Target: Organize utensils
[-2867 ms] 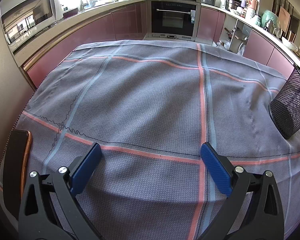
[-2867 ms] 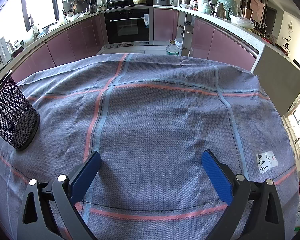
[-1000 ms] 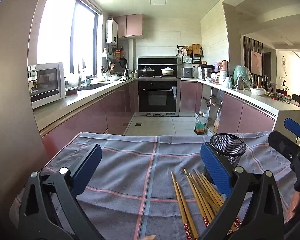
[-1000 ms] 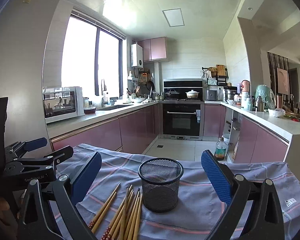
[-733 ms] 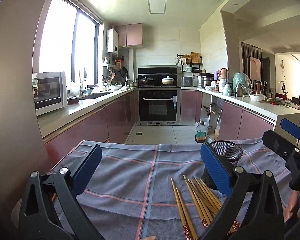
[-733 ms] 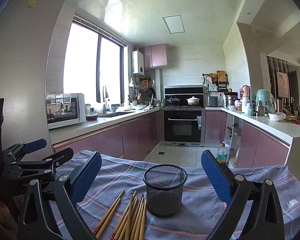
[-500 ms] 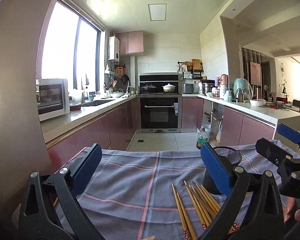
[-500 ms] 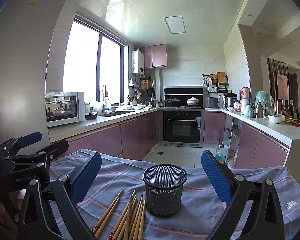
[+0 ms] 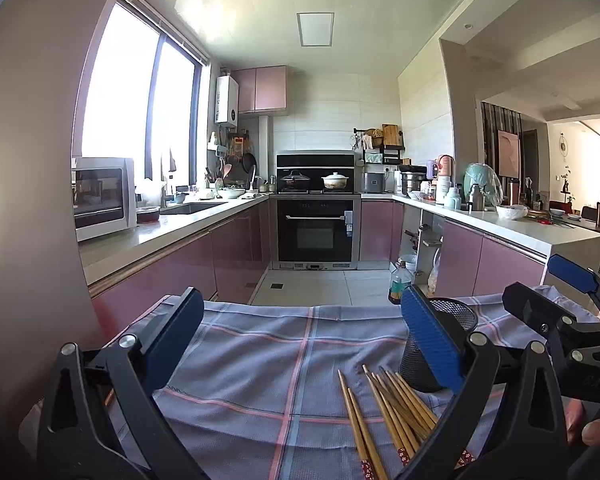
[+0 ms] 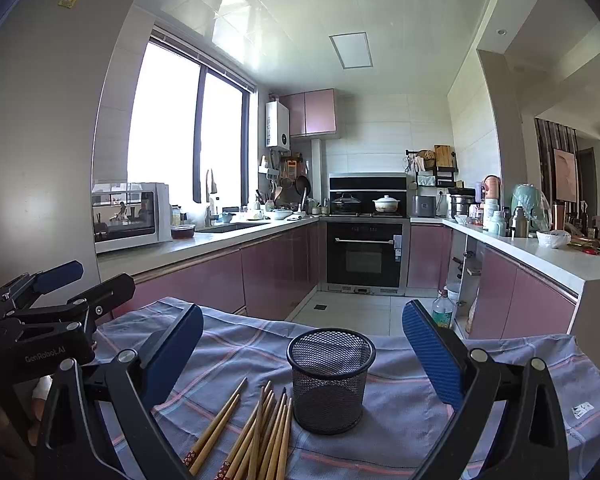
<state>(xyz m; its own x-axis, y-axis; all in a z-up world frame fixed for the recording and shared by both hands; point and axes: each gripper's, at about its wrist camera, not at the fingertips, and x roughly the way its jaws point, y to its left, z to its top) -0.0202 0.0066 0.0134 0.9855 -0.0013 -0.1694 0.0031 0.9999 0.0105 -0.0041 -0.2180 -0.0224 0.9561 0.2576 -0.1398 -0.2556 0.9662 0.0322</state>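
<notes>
Several wooden chopsticks (image 9: 388,412) (image 10: 256,436) lie loose on the grey-blue checked tablecloth (image 9: 260,364) (image 10: 412,404). A black mesh cup (image 10: 329,378) (image 9: 456,314) stands upright just behind and right of them, and looks empty. My left gripper (image 9: 300,344) is open, held above the table's near edge with the chopsticks low between its fingers. My right gripper (image 10: 303,354) is open too, and the cup sits between its fingers, farther off. Each gripper shows in the other's view, the right gripper (image 9: 556,304) at the right edge, the left gripper (image 10: 64,284) at the left edge.
The table's far edge drops to a tiled kitchen floor. Pink cabinets and counters run round the room, with a microwave (image 9: 100,196), a black oven (image 9: 316,236) and a bottle (image 9: 398,286) on the floor. A finger (image 9: 596,430) shows at the lower right.
Both cameras have tilted up from looking down at the cloth to a level view of the kitchen. Over the last second both grippers stayed open and drifted only slightly.
</notes>
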